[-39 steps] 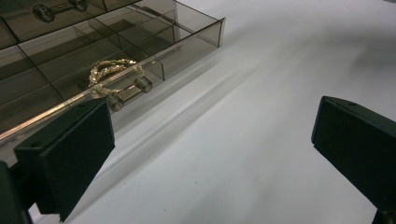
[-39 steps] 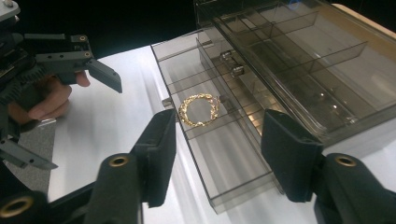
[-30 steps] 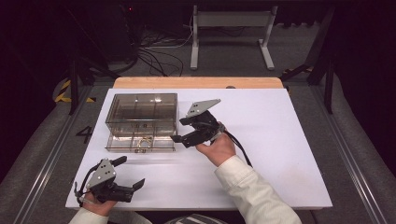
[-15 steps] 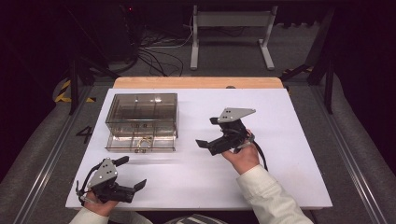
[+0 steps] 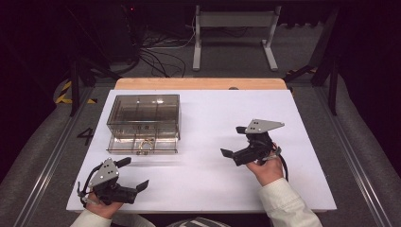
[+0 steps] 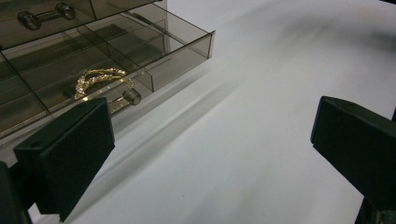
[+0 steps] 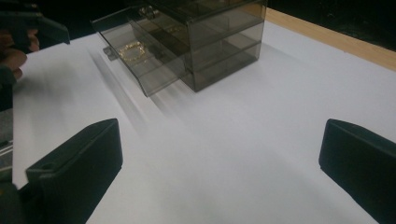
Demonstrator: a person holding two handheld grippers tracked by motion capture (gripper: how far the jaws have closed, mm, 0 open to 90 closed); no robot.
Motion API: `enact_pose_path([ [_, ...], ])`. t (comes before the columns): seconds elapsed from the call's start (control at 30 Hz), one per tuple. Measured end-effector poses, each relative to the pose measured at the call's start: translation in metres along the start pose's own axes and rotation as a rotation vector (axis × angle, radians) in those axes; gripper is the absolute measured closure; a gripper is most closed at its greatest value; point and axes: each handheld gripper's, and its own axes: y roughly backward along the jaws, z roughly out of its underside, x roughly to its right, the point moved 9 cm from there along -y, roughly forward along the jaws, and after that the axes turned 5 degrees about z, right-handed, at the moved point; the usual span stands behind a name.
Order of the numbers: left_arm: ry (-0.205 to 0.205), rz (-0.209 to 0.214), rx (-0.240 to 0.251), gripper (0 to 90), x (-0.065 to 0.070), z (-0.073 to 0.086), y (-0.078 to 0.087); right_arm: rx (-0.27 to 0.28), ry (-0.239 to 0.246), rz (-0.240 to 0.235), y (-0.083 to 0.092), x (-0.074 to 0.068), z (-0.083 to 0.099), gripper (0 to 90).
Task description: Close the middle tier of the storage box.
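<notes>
The left gripper (image 5: 142, 185) rests at the near left, jaws wide, empty. Just beyond it, the box (image 5: 144, 112) has its bottom drawer (image 5: 142, 144) pulled out, a gold bracelet (image 5: 147, 142) lying inside. At the right, the right gripper (image 5: 226, 154) has just been opening with nothing between its jaws. The placing looks finished; next, probably, push the drawer shut squarely.
</notes>
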Motion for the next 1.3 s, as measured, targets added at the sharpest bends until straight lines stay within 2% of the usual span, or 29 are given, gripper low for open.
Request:
enact_pose_path([
  [0.17,0.010,-0.006,-0.002,0.3,-0.001,0.000,0.000,-0.014,-0.012,0.009,0.006,0.003,0.014,0.2],
  [0.3,-0.004,-0.014,-0.009,0.5,-0.001,0.000,-0.001,-0.014,-0.029,0.012,0.011,0.005,0.027,0.1],
  [0.43,0.000,-0.025,-0.011,0.5,-0.002,0.000,-0.002,-0.030,-0.039,0.009,0.012,0.005,0.043,0.0],
  [0.6,0.006,-0.025,-0.011,0.8,-0.003,0.000,-0.002,-0.039,-0.065,0.020,0.016,0.008,0.062,0.0],
  [0.8,0.007,-0.032,-0.013,2.0,-0.005,0.000,-0.002,-0.041,-0.066,0.048,0.019,0.009,0.082,0.0],
  [0.93,0.016,-0.033,-0.019,3.2,-0.006,0.000,-0.002,-0.041,-0.082,0.040,0.018,0.008,0.094,0.0],
  [1.17,0.003,-0.044,-0.025,6.3,-0.009,-0.001,-0.001,-0.038,-0.068,0.047,0.015,0.007,0.096,0.0],
  [1.3,0.004,-0.048,-0.030,12.3,-0.012,-0.001,0.001,-0.026,-0.069,0.054,0.016,0.008,0.095,0.0],
])
